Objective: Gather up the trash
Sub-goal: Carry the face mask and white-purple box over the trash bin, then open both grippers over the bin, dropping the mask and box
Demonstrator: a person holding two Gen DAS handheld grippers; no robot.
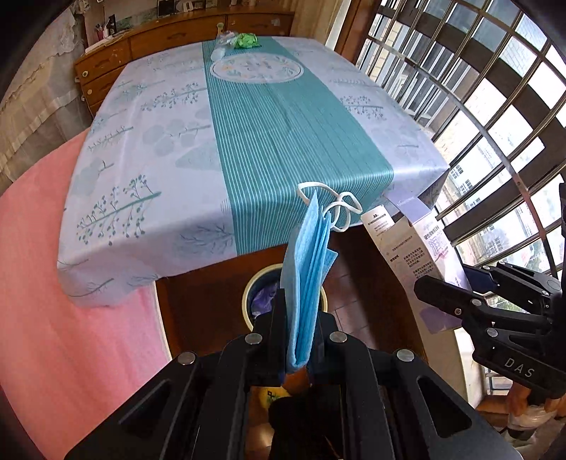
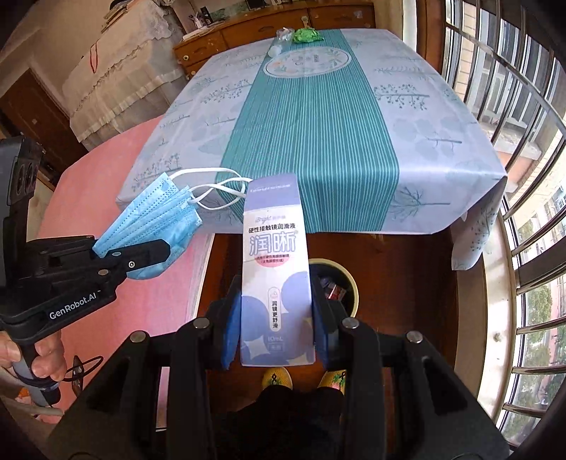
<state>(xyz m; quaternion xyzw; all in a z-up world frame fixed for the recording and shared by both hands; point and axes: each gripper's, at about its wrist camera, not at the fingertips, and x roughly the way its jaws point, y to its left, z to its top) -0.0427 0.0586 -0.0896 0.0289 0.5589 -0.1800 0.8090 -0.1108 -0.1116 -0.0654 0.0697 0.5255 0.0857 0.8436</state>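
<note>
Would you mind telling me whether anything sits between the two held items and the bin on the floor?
Nothing visible does. The blue mask in the left gripper and the small carton in the right gripper hang over the open bin, beside the table. Only earlier trash lies inside it.

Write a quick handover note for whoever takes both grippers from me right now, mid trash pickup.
Left gripper: shut on the blue face mask.
Right gripper: shut on the small carton.
Both are held above the trash bin on the floor in front of the table.
Done: both items picked up.
Left: drop them in, then fetch the green wad and clear plastic at the table's far end.
</note>
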